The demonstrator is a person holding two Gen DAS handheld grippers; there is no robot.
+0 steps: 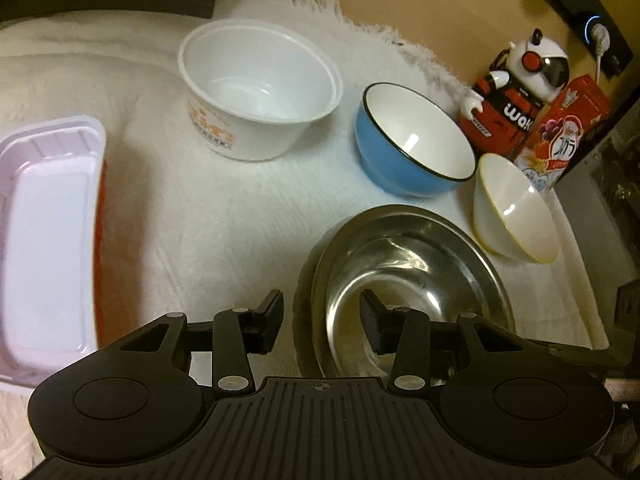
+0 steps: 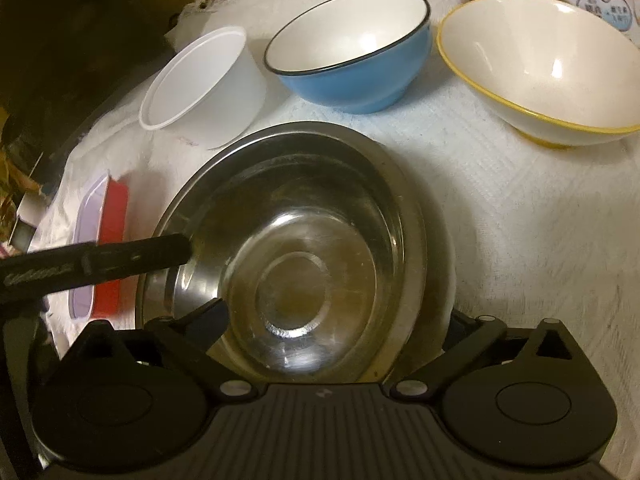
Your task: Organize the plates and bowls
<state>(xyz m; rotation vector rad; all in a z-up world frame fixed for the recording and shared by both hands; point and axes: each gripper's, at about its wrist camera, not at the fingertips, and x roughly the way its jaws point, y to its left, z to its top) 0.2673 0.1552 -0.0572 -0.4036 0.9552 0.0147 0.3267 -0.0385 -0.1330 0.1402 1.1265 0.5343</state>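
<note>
A steel bowl [image 1: 404,264] [image 2: 304,248], seemingly nested in a wider metal one, sits on a white cloth [image 1: 220,220]. My left gripper [image 1: 322,320] is open and straddles its left rim, one finger inside and one outside; one of its fingers [image 2: 160,252] shows in the right wrist view. My right gripper [image 2: 336,312] is wide open around the bowl's near side, its right finger partly hidden behind the rim. Behind stand a white plastic bowl [image 1: 260,92] [image 2: 200,88], a blue bowl [image 1: 416,140] [image 2: 352,48] and a cream bowl with a yellow rim [image 1: 516,212] [image 2: 540,64].
A white plastic tray [image 1: 44,220] [image 2: 90,240] lies in a red one [image 2: 114,220] at the left. A red and white robot toy [image 1: 516,92] and a printed carton [image 1: 568,128] stand at the back right. The cloth's fringed edge runs along the back.
</note>
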